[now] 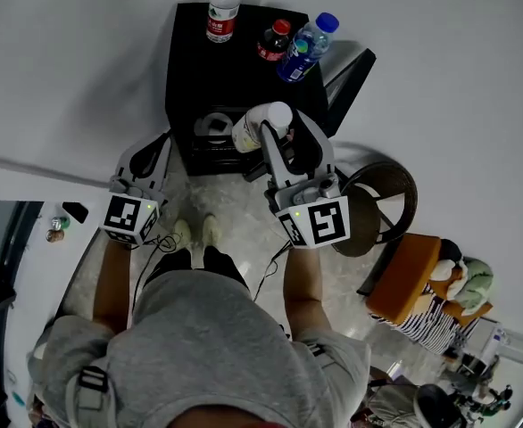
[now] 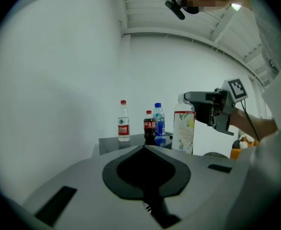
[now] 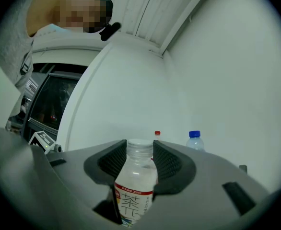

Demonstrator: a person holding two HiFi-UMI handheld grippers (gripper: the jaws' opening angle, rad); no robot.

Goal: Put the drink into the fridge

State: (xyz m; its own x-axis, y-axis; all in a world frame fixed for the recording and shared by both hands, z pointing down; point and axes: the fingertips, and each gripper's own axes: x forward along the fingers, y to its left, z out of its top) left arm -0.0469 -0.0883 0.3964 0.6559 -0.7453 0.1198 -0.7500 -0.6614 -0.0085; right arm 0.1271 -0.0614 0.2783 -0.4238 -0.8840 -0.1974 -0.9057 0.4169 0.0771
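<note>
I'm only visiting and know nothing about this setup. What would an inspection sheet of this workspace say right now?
Surface: black cabinet top, with three bottles standing on it.
Job's things: white-capped pale tea bottle, lifted off the top and held; red-capped clear water bottle, red-capped dark cola bottle and blue-capped, blue-labelled bottle, all upright on the top.
Clutter: nothing seen.
Grippers: right tool shut on the tea bottle just below its cap; left tool shut, empty.
Cables: thin dark cable hanging below the right tool.
Surroundings: white wall; round brown chair to the right.
</note>
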